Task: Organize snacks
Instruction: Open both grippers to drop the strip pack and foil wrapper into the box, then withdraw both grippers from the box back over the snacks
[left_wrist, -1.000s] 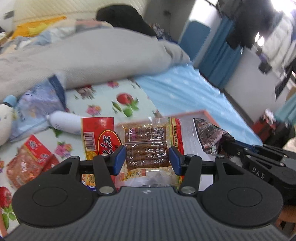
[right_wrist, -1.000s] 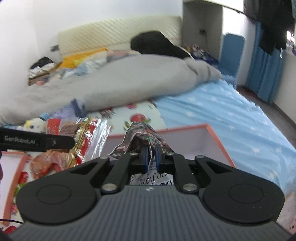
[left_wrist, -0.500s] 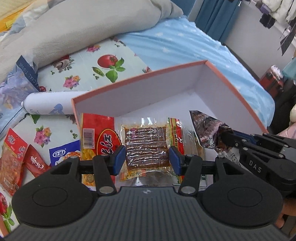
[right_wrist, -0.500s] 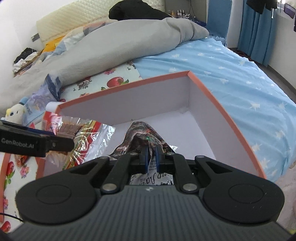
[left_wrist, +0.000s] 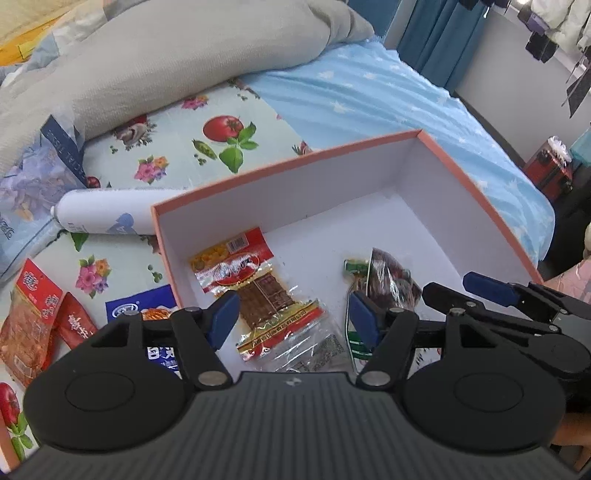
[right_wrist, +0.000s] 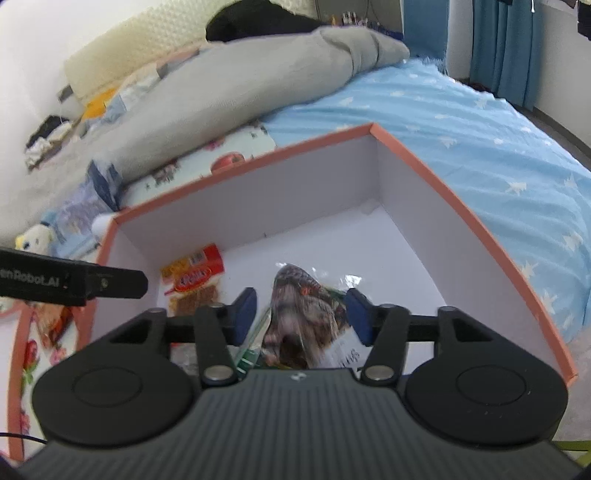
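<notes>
Orange-edged and white inside, the box (left_wrist: 476, 192) sits on the bed with two snacks lying flat on its floor: a red packet (left_wrist: 255, 291) with a clear window toward its left wall, and a dark crinkly bag (left_wrist: 391, 284) just to its right. Both grippers hover over the near edge of the box. The left gripper (left_wrist: 290, 319) has its jaws spread wide, holding nothing, the red packet below the gap. The right gripper (right_wrist: 301, 314) is likewise spread, the dark bag (right_wrist: 301, 314) loose beneath it — neither touches a snack.

More packets (left_wrist: 40, 325) lie outside on the floral cloth (left_wrist: 177, 155) to the left, beside a white tube (left_wrist: 107, 218), so the job looks partly done.

These packets are likely light, soft film — slippery and easy to crumple. A pinch on a sealed edge or corner should hold best; squeezing the middle risks crushing what is inside.
</notes>
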